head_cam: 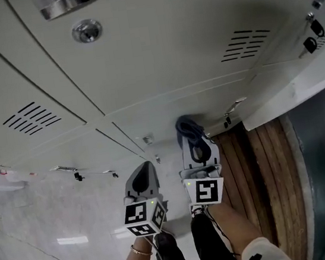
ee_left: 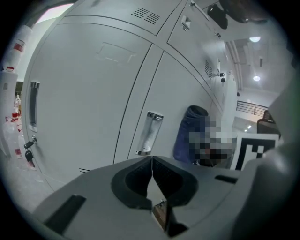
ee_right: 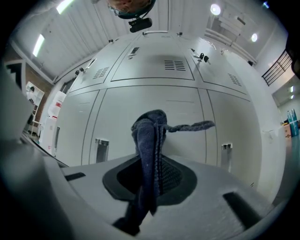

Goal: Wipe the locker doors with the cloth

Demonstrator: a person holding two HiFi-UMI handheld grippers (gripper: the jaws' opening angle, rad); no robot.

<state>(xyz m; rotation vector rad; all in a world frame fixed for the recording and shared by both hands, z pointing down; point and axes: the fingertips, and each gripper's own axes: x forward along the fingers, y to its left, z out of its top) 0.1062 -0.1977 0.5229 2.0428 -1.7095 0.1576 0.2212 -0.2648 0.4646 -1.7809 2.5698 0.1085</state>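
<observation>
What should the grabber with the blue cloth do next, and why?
Probably ease the right gripper forward until the cloth presses flat on the locker door. Its jaws are shut on the cloth, which sticks out toward the door, but I can't tell if it touches.

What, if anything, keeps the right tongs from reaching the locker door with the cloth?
Probably yes, they can reach it: the right tongs hold the cloth, and the locker door faces them with nothing between.

Pale glossy floor (head_cam: pixel 51 232) (marbled, reflecting lights) bears grey lockers (head_cam: pixel 158 55).
</observation>
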